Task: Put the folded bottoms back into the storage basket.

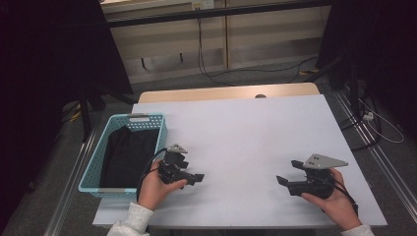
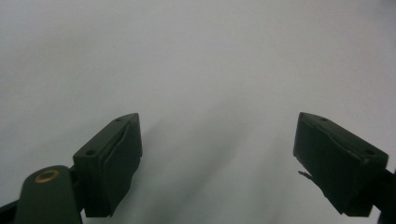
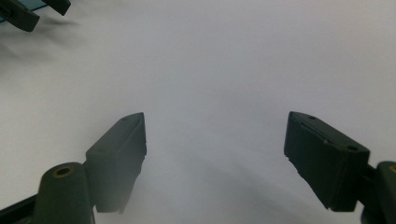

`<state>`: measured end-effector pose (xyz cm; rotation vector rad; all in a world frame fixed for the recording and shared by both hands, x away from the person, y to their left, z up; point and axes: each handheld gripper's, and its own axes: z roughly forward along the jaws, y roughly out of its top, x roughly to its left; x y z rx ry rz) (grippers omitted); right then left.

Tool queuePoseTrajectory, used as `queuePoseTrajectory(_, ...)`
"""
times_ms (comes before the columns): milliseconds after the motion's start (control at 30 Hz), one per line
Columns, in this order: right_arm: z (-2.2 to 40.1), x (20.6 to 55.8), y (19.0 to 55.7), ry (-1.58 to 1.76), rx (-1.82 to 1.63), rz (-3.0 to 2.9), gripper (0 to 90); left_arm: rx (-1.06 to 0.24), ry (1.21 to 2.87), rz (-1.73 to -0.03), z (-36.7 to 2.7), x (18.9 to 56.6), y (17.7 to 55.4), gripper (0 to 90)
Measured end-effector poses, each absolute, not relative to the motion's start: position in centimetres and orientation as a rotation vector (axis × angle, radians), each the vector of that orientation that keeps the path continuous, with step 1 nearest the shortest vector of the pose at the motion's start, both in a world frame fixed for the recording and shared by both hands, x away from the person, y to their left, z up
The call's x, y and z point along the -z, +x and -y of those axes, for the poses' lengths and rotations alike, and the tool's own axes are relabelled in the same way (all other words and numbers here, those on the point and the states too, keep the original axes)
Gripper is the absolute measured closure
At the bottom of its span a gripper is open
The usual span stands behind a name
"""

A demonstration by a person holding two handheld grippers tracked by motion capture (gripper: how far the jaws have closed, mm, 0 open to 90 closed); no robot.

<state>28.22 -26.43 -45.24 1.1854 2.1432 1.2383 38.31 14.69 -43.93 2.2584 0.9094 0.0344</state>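
Note:
A person's left hand holds my left gripper (image 1: 195, 178) low over the white table (image 1: 236, 132), just right of a teal basket (image 1: 147, 121). Its jaws point right. In the left gripper view the left gripper (image 2: 217, 154) is open with nothing between its pads (image 2: 119, 158). The person's right hand holds my right gripper (image 1: 286, 172) near the table's front right, jaws pointing left toward the other one. In the right gripper view the right gripper (image 3: 215, 154) stands open and empty over bare white surface. The left gripper's jaw tips (image 3: 32, 11) show at the top left of that view.
A black cloth (image 1: 129, 155) lies inside the teal basket at the table's left edge. A wooden strip (image 1: 226, 92) runs along the table's far edge. Cables (image 1: 221, 73) trail on the floor beyond it, and dark stands flank the table.

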Motion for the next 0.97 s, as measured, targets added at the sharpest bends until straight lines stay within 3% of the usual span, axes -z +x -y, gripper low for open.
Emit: queuePoseTrajectory(967, 27.6, 46.4, 27.3, 1.248, -1.172, -2.171, 18.4, -0.025, 2.235, -0.896, -14.5, 44.3, 38.3, 11.9)
